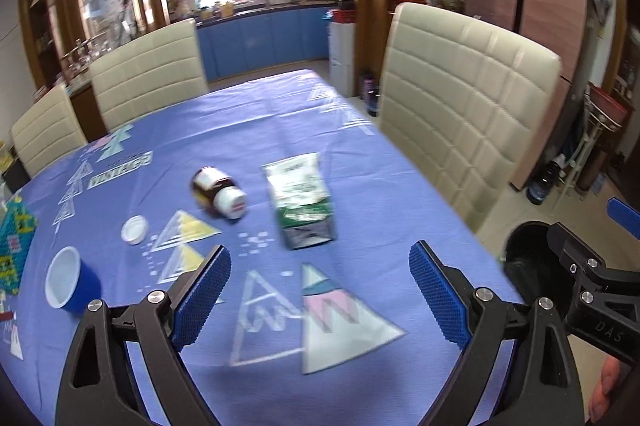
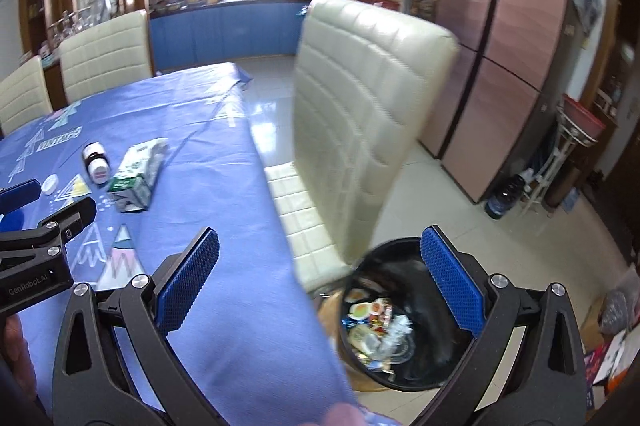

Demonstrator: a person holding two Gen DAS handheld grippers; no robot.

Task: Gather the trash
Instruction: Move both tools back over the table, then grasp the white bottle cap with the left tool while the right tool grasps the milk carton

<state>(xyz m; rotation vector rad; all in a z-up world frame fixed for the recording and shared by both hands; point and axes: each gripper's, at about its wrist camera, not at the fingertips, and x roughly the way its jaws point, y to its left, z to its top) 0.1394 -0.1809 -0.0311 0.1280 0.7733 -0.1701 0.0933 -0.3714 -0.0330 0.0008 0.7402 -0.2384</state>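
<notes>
Dining table under a blue cloth printed with pale triangles, ringed by cream quilted chairs; beyond, blue kitchen cabinets below a bright window, and a pink fridge on the right over glossy pale floor tiles

Off the table's right edge, on the floor beside the near chair: black trash bin, already holding wrappers and clear plastic scraps. On the cloth at far left: blue cup lying tipped, white inside, seemingly empty

Lying mid-table: green-and-white carton on its side, and just left of it a brown bottle with a white cap, also on its side, the two apart. Small white lid flat on the cloth between bottle and cup

Left gripper over the near cloth, blue pads spread wide, gripping nothing, aimed toward the carton. Right gripper likewise spread wide and empty, straddling the table edge with one pad above the bin; chair back close behind the bin
</notes>
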